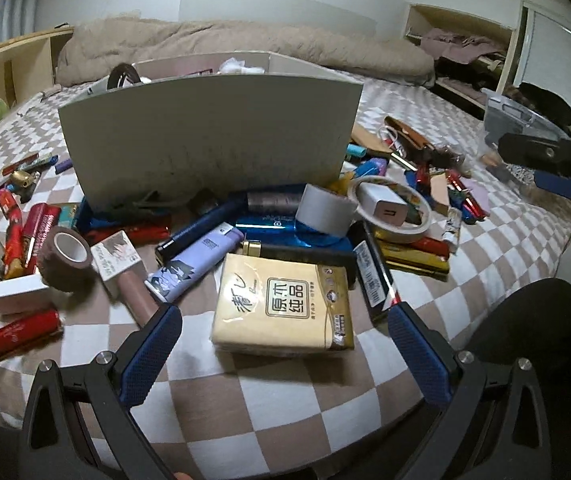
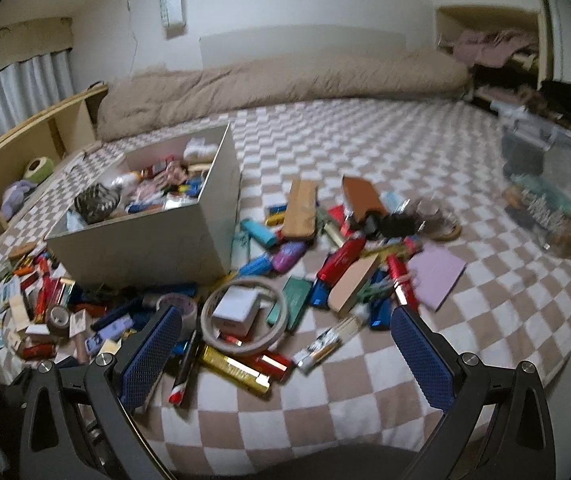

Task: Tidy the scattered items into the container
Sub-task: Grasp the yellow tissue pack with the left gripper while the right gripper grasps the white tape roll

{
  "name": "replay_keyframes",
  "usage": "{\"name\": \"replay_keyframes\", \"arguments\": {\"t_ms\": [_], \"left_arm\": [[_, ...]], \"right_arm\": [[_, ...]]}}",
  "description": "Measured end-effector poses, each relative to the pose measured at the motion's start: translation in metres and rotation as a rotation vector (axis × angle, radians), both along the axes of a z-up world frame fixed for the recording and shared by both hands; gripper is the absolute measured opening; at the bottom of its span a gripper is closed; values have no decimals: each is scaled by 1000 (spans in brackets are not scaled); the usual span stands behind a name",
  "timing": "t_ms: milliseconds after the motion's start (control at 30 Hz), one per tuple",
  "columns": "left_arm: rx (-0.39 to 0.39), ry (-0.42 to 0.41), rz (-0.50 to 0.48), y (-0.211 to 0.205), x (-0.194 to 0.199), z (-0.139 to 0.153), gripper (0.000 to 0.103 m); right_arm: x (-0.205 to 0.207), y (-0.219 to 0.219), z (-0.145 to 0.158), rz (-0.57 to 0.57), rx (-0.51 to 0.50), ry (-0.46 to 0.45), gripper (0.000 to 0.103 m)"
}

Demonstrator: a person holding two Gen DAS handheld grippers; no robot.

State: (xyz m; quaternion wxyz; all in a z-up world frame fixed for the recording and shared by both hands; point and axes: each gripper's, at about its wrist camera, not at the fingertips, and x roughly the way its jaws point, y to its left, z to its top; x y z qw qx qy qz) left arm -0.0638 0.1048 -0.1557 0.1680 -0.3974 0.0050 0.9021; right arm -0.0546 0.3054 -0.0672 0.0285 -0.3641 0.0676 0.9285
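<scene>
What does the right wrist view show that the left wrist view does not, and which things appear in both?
Only the right wrist view looks down into the container, showing it already part filled; it also shows the lilac card and the open right gripper.

Only the left wrist view shows the tissue pack lying flat between the fingers of the open left gripper, and the container's blank front wall hiding its contents.

Both show the white charger inside the flat tape ring, the brown tape roll and the checked blanket.

Tissue pack (image 1: 285, 304): glossy plastic wrap. Container (image 2: 157, 236): matt, smooth board. Bedspread (image 2: 365, 152): soft napped checked cloth. Gripper pads (image 1: 149, 356): blue, rough-textured. Gold tube (image 2: 233, 368): shiny foil finish.
</scene>
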Motion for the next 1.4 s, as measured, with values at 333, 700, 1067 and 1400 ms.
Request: {"name": "replay_keyframes", "arguments": {"t_ms": [333,700,1067,1400], "left_arm": [[-39,31,21,1,-7,-24,102],[-48,90,49,-5,-5,-24,82],[12,88,78,-16,-4,-20,76],[4,96,98,-21,0,-21,76]], "right_arm": [[-10,-19,-10,174,5,-61,103],[-66,-40,-48,186,118,-306,103],[-84,-55,-67,208,198,-383,103],[-103,-55,-84,146,164,-394,103]]}}
